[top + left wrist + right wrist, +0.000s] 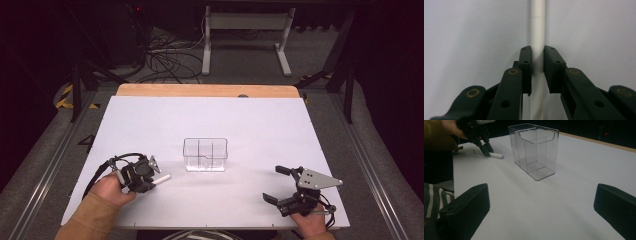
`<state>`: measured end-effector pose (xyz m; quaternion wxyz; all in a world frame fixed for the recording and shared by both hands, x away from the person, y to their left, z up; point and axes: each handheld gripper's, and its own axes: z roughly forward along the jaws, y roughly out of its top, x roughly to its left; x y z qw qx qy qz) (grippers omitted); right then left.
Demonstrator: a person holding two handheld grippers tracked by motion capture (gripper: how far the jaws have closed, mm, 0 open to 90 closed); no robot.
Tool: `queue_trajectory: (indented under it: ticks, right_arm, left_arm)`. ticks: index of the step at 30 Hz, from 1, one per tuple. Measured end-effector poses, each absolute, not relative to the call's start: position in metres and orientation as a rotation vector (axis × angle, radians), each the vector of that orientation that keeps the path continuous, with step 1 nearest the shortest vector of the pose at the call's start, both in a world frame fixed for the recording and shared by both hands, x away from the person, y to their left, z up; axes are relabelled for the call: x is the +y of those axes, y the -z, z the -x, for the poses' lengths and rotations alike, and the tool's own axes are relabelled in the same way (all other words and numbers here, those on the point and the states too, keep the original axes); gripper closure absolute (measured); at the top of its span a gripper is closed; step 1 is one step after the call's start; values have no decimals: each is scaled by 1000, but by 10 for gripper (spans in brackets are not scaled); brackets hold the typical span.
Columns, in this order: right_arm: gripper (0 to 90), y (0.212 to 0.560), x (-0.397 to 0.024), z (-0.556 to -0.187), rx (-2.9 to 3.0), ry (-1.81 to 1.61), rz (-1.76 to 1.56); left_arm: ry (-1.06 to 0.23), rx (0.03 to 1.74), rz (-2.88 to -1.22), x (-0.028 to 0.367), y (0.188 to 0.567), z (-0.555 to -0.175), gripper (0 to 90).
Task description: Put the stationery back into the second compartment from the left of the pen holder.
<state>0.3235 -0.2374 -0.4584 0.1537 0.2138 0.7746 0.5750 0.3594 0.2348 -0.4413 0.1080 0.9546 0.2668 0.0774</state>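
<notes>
Left gripper (150,181): low on the table's near left side, jaws pinched on a white pen (537,37). The left gripper view showed both pads pressed against the barrel, no gap either side.
Pen: it lay flat on the white table (210,115), tip poking out toward the clear box (205,154), near it but not touching. From the right gripper view the pen (495,155) sat just left of the box (534,150), on the table surface.
Box: clear plastic, upright in the middle of the table, open at the top, with dividers making several compartments. All looked bare inside.
Right gripper (278,185): parked at the near right, well apart from the box, jaws spread wide with nothing between them. The same showed in its own view, a black jaw at each bottom corner.
Step in hand: the grab, by my reading. The pinch was on, the lift was not yet made.
Next move: probably a lift off the table, then tipping the pen upright over the box and lowering it into one compartment.
Watch for: a round, smooth barrel could roll or twist in the pads, and the light box could shift if bumped.
</notes>
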Motion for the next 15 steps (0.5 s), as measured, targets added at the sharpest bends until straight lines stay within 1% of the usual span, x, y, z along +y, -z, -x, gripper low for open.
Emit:
queue_trajectory:
  ticks: [11, 15]
  right_arm:
    - [11, 458, -237, -323, 2222, -1648, -607]
    - [11, 458, -237, -323, 2223, -1646, -607]
  left_arm:
    - [-233, 780, -2817, 234, 441, -359, 784]
    - [-254, 762, -2833, 233, 441, -357, 786]
